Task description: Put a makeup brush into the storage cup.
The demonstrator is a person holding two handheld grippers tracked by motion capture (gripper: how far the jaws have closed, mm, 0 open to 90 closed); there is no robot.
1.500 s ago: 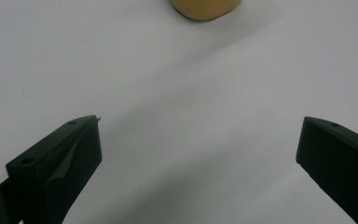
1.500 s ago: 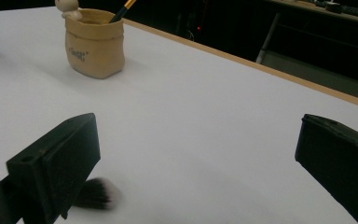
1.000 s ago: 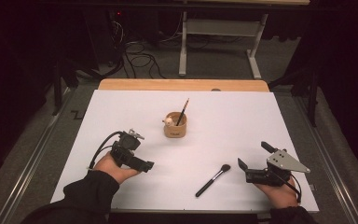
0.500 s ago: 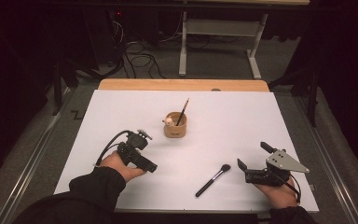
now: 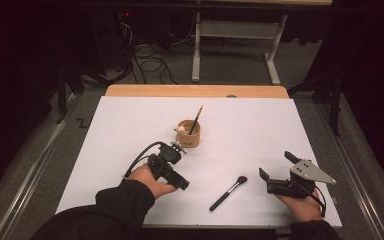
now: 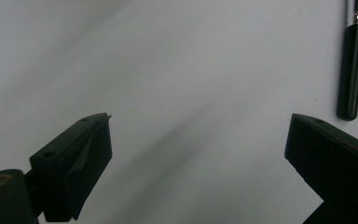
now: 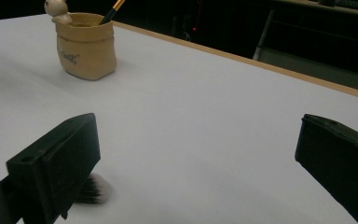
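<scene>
In the high view, a small tan cup (image 5: 189,135) stands a little above the middle of the frame on the white tabletop (image 5: 120,125). A thin brush (image 5: 196,119) with a dark handle leans upright inside it, and a small pale figure (image 5: 180,130) sits on its left rim. Below and right of centre lies the makeup brush (image 5: 228,193), flat on the tabletop, its dark handle pointing to the lower left and its bristle head to the upper right, touching neither gripper. The left gripper (image 5: 182,184), in the lower middle-left, points toward the brush's handle, near it but apart. The right gripper (image 5: 276,171) rests at lower right, its jaws spread and aimed leftward toward the brush head.

In the left gripper view, the left gripper (image 6: 198,154) has its two black jaws wide apart with bare tabletop between them. The makeup brush (image 6: 351,70) runs down the upper right edge: a silver ferrule at the top, then a glossy black handle ending just above the right jaw.

In the right gripper view, the right gripper (image 7: 198,154) is likewise spread, holding nothing. The cup (image 7: 86,45) stands at upper left, sack-shaped, with faint lettering and the thin brush (image 7: 112,10) rising from it. The makeup brush's dark-and-white bristles (image 7: 92,190) peek out beside the left jaw at lower left.
</scene>
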